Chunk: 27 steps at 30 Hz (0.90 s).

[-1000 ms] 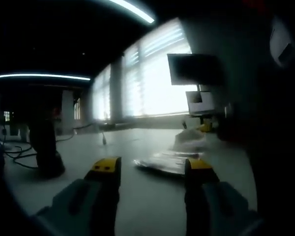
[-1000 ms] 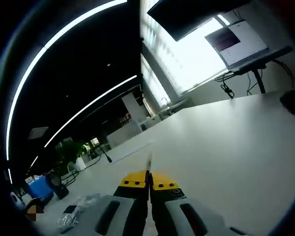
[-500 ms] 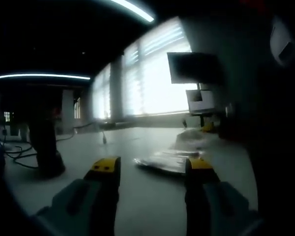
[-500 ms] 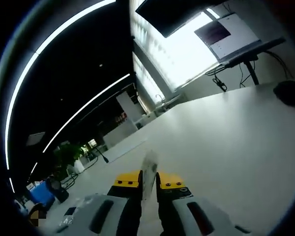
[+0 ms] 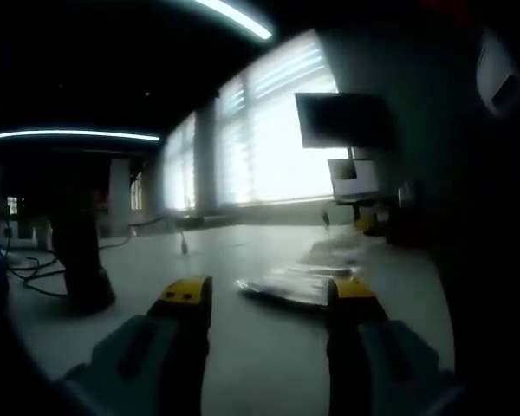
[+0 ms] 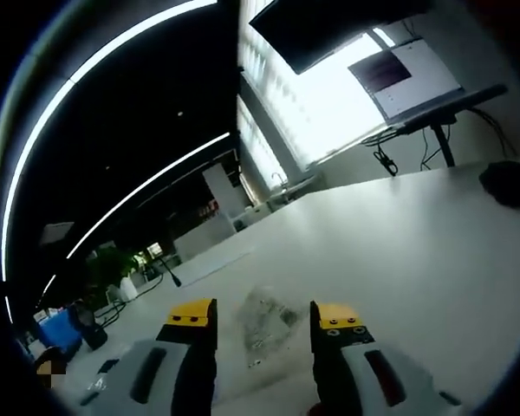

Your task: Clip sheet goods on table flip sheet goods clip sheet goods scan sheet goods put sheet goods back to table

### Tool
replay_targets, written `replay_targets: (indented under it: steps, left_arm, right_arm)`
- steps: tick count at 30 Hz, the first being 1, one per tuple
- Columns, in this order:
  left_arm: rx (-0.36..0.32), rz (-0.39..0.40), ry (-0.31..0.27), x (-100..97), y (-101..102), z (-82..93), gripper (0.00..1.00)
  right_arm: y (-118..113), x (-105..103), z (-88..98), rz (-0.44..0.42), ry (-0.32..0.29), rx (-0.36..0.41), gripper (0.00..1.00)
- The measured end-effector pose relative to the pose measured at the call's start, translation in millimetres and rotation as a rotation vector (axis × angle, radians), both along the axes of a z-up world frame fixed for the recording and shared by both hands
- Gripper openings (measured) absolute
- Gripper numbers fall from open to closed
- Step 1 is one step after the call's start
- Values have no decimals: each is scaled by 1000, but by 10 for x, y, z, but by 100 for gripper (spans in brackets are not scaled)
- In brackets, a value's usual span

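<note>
Right gripper [image 6: 264, 316]: I am holding my jaws wide apart, gripping nothing. A clear crinkled sheet-goods packet [image 6: 262, 321] is lying flat on the white table [image 6: 416, 251] in the gap between my yellow-tipped jaws, just ahead of them; I cannot tell whether either tip is touching it. A dark round object [image 6: 505, 182] is sitting on the table far to the right, below a laptop [image 6: 405, 76] on a stand.

Left gripper [image 5: 269, 293]: I am also holding these jaws fully spread, with nothing between them. More flat sheet goods [image 5: 290, 284] are lying on the table [image 5: 243, 347] just past my right-hand jaw tip, the tip overlapping their near edge in this view. A dark upright object [image 5: 78, 260] is standing on the table to the left, well apart, with cables beside it. A monitor [image 5: 338, 121] is showing against the bright blinds.
</note>
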<state>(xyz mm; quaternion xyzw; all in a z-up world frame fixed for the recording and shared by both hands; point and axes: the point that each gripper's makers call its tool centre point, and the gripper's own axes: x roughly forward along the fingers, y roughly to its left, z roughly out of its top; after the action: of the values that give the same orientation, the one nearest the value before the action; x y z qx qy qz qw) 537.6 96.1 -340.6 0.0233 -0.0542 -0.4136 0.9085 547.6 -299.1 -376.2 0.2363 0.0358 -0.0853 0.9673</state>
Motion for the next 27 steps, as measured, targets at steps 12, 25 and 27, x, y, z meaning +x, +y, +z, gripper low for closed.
replay_targets:
  steps: [12, 25, 27]
  left_arm:
    - [-7, 7, 1, 17, 21, 7, 46]
    - [-15, 14, 5, 29, 35, 11, 46]
    - [-15, 17, 6, 29, 37, 12, 46]
  right_arm:
    - [11, 32, 177, 26, -64, -70, 57]
    - [245, 95, 650, 123, -169, -395, 58]
    - [299, 97, 694, 136, -177, -446, 58]
